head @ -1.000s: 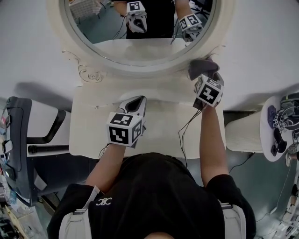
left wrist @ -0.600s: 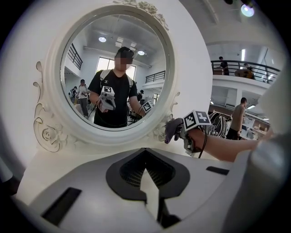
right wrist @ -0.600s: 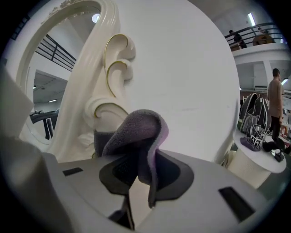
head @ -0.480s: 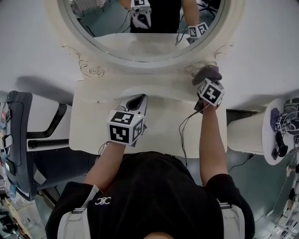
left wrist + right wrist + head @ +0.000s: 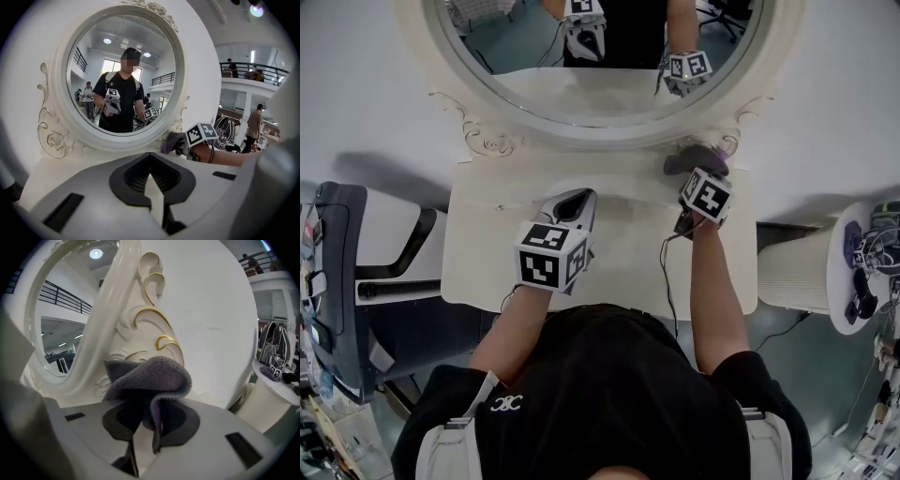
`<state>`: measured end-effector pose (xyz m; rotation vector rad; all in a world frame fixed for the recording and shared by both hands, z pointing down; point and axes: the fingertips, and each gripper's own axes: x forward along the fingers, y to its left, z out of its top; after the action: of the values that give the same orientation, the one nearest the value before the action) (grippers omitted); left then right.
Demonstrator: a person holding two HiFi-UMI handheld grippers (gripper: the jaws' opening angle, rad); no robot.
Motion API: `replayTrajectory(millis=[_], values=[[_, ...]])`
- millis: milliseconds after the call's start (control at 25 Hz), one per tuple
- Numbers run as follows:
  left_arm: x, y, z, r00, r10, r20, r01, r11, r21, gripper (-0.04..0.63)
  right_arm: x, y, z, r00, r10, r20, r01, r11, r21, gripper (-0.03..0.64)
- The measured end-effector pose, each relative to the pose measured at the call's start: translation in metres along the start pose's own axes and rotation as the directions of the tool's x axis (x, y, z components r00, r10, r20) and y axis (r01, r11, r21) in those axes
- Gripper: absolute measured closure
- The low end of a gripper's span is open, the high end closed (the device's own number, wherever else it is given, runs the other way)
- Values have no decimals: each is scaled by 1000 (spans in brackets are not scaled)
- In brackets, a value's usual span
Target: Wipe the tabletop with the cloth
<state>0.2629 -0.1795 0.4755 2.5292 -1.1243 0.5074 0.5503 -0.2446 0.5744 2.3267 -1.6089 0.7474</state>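
Observation:
The grey-purple cloth [image 5: 694, 157] lies bunched at the back right of the cream tabletop [image 5: 487, 244], against the foot of the mirror frame. My right gripper [image 5: 697, 176] is shut on it, and its marker cube hides most of the jaws in the head view. In the right gripper view the cloth [image 5: 150, 380] folds over the jaws of the right gripper [image 5: 143, 427], close to the gold-trimmed scrollwork. My left gripper [image 5: 574, 202] hovers over the table's middle, shut and holding nothing. In the left gripper view this gripper [image 5: 152, 187] faces the mirror, and the cloth [image 5: 169, 140] shows at the right.
A big round mirror [image 5: 600, 56] in a carved cream frame stands along the table's back edge. A white ribbed cylinder [image 5: 792, 267] and a round side table [image 5: 844, 262] with small items stand to the right. A dark chair [image 5: 337, 281] is at the left. A cable [image 5: 666, 272] hangs from the right gripper.
My right gripper has slid the cloth leftward along the back edge by the mirror frame. The left gripper has stayed where it was.

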Motion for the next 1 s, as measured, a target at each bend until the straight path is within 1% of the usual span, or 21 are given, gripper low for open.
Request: replayTrajectory(millis=[80,160,280,400,520,600,760,840,1000], values=[[0,0,2,1000,-5,6,5,1000,-2,594,-4,17,1,999,29,14,-28,999,-30,529],[-1,2,4,1000,-9,10,9,1000,-3,595,-5,30,3,999,35,12,-34,998,-61,529],[-4,5,3,1000,-21,4,21,1000,0,594,-10,34,6,999,38,15,-37,998,-41,529],[-6,12,6,999,-35,7,35,999,9,595,-22,45,20,995,62,74,-60,998,-25,529],[-9,18,11,998,-53,14,53,998,25,595,-32,59,45,985,88,150,-91,996,11,529],[-12,21,13,998,-68,12,68,997,35,594,-44,61,64,978,82,193,-93,995,46,529],[-23,31,15,996,-87,12,87,995,50,594,-64,53,100,967,66,246,-111,979,173,529],[-27,38,18,996,-93,14,92,994,58,594,-73,47,120,957,44,288,-103,975,196,529],[-32,47,23,994,-110,23,108,992,67,595,-93,41,160,928,12,371,-97,972,213,529]])
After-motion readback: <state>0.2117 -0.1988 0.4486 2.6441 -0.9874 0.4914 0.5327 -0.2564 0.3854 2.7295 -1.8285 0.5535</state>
